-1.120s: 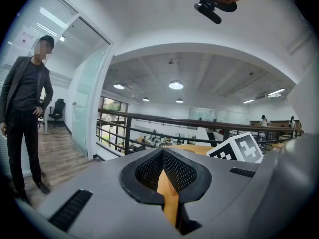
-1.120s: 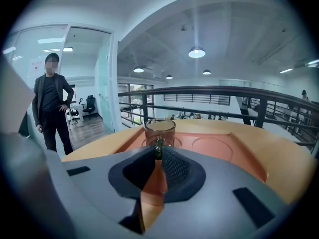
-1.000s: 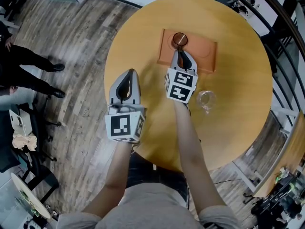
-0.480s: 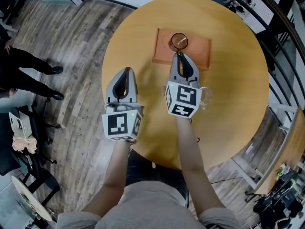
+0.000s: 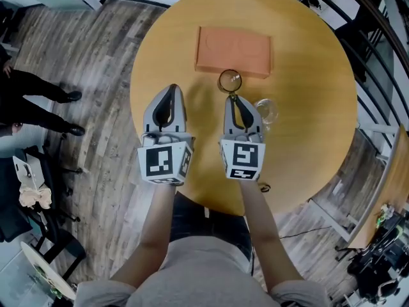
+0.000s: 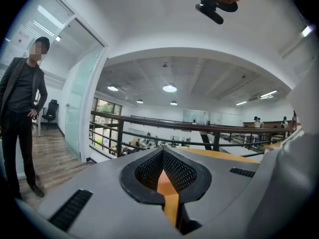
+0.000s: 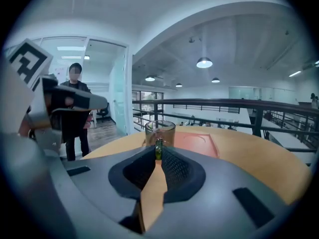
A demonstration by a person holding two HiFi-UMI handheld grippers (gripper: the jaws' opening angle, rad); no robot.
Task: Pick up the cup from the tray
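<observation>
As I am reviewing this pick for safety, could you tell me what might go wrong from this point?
1. The right gripper pinches the cup only by its thin handle, and the body hangs past the jaw tips. The cup could swing or slip out.
2. A second glass stands on the table just beside the right gripper, so a sideways move might knock it over.

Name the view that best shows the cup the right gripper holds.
Right gripper view: the cup is close and side-on, its handle pinched between the jaws. Head view shows the cup only from above; left gripper view misses it.
</observation>
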